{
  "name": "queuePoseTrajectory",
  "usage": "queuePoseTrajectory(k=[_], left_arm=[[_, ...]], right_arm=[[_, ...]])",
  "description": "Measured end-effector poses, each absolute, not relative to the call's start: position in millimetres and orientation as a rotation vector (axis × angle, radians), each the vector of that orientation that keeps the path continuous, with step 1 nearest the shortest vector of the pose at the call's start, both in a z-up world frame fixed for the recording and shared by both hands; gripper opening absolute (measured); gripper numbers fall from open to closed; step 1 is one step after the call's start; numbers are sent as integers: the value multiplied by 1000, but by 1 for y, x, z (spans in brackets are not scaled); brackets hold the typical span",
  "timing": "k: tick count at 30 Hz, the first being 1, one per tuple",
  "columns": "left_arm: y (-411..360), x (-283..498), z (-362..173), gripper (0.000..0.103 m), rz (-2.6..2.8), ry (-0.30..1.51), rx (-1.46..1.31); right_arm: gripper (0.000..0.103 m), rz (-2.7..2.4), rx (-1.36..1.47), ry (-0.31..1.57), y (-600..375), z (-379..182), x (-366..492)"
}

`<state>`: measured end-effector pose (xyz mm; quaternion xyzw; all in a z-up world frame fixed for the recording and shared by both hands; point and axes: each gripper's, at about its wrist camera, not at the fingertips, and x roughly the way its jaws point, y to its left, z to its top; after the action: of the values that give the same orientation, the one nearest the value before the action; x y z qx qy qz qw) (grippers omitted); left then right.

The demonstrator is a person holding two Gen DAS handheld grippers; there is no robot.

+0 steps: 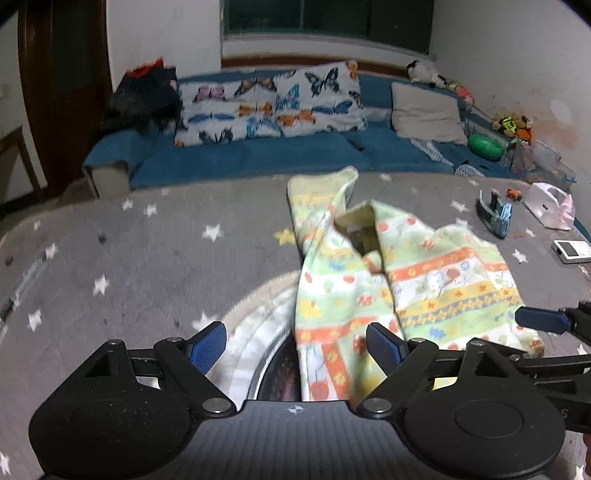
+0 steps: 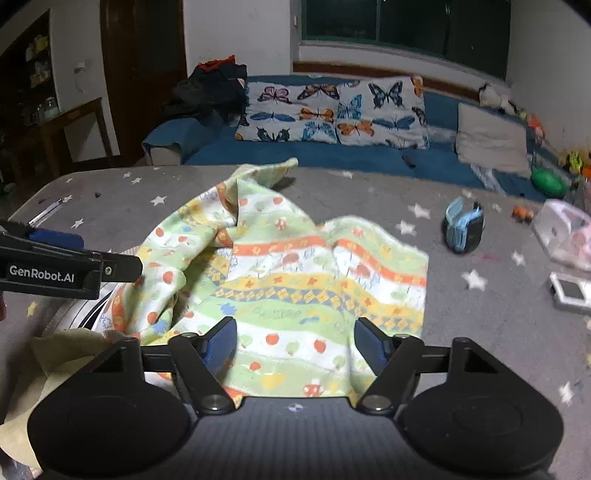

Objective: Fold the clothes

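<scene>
- We note the rumpled pastel striped cotton garment (image 2: pixel 288 280): near hem hidden under both housings.
- Its long axis runs away from us.
- Left gripper (image 1: pixel 295 345) and right gripper (image 2: pixel 295 345) jaws apart, straddling cloth.

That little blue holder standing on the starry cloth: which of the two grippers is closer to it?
The right. The right gripper hovers over the striped garment, with the blue holder just beyond the garment's right edge. The left gripper sits at the garment's far left side.

A home living room: a long blue sofa (image 1: pixel 258 155) under a dark window (image 2: pixel 402 26), butterfly-print pillows (image 2: pixel 332 110), stuffed toys (image 1: pixel 513 125) at its end, and a grey star-patterned cloth (image 1: pixel 147 251) over the table.
</scene>
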<state>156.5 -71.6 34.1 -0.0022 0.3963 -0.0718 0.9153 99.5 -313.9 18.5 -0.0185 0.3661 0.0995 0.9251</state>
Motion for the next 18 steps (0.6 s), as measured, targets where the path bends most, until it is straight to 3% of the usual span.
queuePoseTrajectory(k=[7, 10, 12, 18], left_arm=[[-68, 144, 19, 81, -194, 866, -6], [-69, 142, 18, 67, -227, 886, -16], [-69, 141, 17, 46, -253, 899, -29], [-76, 134, 13, 18, -286, 907, -17]], right_arm=[[66, 255, -19, 746, -309, 18, 86], [66, 283, -21, 746, -303, 21, 83], [66, 312, -21, 749, -297, 22, 80], [62, 387, -30, 764, -283, 21, 66]])
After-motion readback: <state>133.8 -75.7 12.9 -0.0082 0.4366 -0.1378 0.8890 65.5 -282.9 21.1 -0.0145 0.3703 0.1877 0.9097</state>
